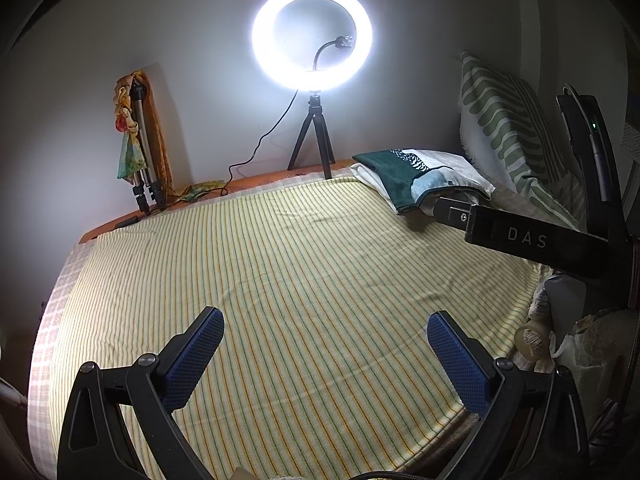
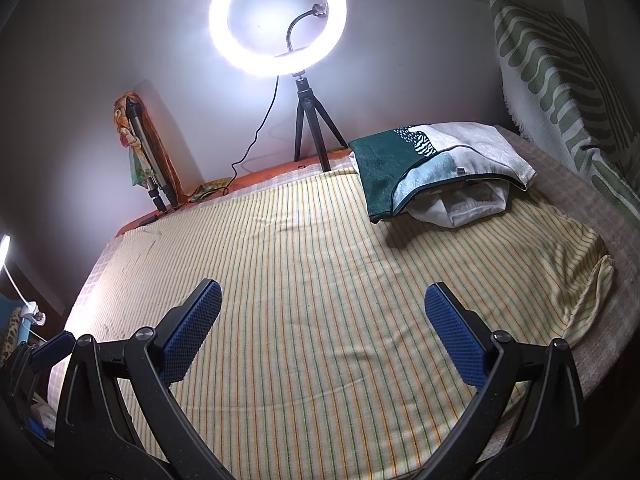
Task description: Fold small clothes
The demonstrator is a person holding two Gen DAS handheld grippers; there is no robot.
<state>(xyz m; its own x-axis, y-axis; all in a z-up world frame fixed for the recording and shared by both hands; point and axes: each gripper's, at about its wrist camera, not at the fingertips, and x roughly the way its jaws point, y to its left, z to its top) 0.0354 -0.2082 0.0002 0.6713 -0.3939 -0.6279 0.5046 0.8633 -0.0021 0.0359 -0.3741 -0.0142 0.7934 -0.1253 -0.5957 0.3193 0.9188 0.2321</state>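
A yellow striped cloth (image 1: pixel 300 272) lies spread flat over the bed; it also shows in the right wrist view (image 2: pixel 320 280). A green and white cushion cover (image 1: pixel 420 176) lies at the far right on top of white folded clothes (image 2: pixel 468 206). My left gripper (image 1: pixel 325 354) hovers open and empty above the cloth's near part. My right gripper (image 2: pixel 322 330) hovers open and empty above the cloth. The right gripper's body (image 1: pixel 532 236) shows at the right of the left wrist view.
A lit ring light on a black tripod (image 1: pixel 312 36) stands at the bed's far edge, with a cable trailing left. A folded tripod with a colourful cloth (image 1: pixel 140 148) leans on the wall. A green striped pillow (image 2: pixel 560 92) leans at the right.
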